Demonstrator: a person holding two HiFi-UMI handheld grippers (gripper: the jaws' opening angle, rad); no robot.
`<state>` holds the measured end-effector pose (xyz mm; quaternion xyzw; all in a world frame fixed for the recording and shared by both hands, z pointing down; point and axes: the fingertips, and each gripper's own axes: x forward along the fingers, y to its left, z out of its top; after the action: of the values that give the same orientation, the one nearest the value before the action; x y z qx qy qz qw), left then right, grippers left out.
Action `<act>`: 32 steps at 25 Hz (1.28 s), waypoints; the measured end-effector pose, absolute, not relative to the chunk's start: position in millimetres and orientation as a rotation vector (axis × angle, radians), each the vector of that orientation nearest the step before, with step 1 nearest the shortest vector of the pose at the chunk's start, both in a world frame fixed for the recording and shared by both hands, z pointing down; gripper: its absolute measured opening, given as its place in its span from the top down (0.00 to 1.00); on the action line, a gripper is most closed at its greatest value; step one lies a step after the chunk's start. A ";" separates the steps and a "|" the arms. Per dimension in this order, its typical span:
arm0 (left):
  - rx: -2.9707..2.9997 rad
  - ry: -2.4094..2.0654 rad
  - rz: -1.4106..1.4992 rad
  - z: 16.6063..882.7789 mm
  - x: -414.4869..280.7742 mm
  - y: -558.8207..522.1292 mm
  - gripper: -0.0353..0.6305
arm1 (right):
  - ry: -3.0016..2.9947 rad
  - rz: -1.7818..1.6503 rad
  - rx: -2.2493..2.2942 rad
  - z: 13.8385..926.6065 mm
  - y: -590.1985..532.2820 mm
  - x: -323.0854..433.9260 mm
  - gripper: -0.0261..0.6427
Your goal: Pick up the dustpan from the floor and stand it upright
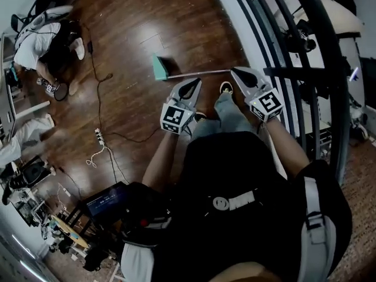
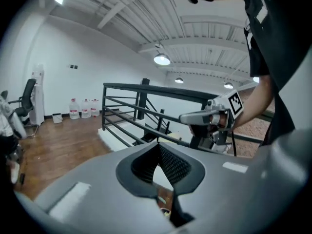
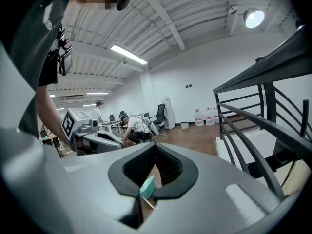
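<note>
A person stands on a dark wooden floor (image 1: 129,28) with a two-finger tool in each hand. The left gripper (image 1: 191,86) and right gripper (image 1: 238,72) are both held out ahead of the body, above the person's shoes (image 1: 226,87). In each gripper's own view the fingers meet at their tips and grip nothing.

The teal dustpan (image 1: 160,67) lies flat on the floor just ahead of the feet. Its thin long handle (image 1: 200,73) runs toward the right gripper, whose tip overlaps the handle's end in the head view. In the right gripper view, the pan shows only as a teal sliver through the gap behind the closed fingers.

A black metal railing (image 1: 305,51) on a white ledge hems in the person's right side. To the left, a power strip (image 1: 99,136) and its loose black cable (image 1: 97,87) trail across the boards. Farther off, another person (image 1: 41,37) crouches beside office clutter.
</note>
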<state>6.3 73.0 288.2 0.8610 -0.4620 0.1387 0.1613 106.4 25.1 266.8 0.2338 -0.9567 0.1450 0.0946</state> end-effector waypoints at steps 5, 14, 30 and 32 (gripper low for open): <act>2.413 -1.064 0.775 373.9 11.5 38.3 0.92 | -2.795 0.488 0.706 286.5 -23.4 110.6 0.96; 2.263 -0.606 1.339 604.3 1.6 38.0 0.49 | -2.712 0.478 0.715 395.5 -40.5 100.8 0.96; 2.240 -0.296 1.791 1011.8 -13.8 83.7 0.55 | -2.556 0.438 0.715 668.8 -42.5 117.8 0.96; 2.240 -0.305 1.845 1026.1 -17.1 80.9 0.66 | -2.542 0.427 0.713 676.0 -40.2 120.7 0.96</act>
<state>-17.1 80.9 1026.1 0.7628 -0.1040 0.6284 0.1113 120.7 -40.2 676.0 0.2594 -0.9247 0.1552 0.2314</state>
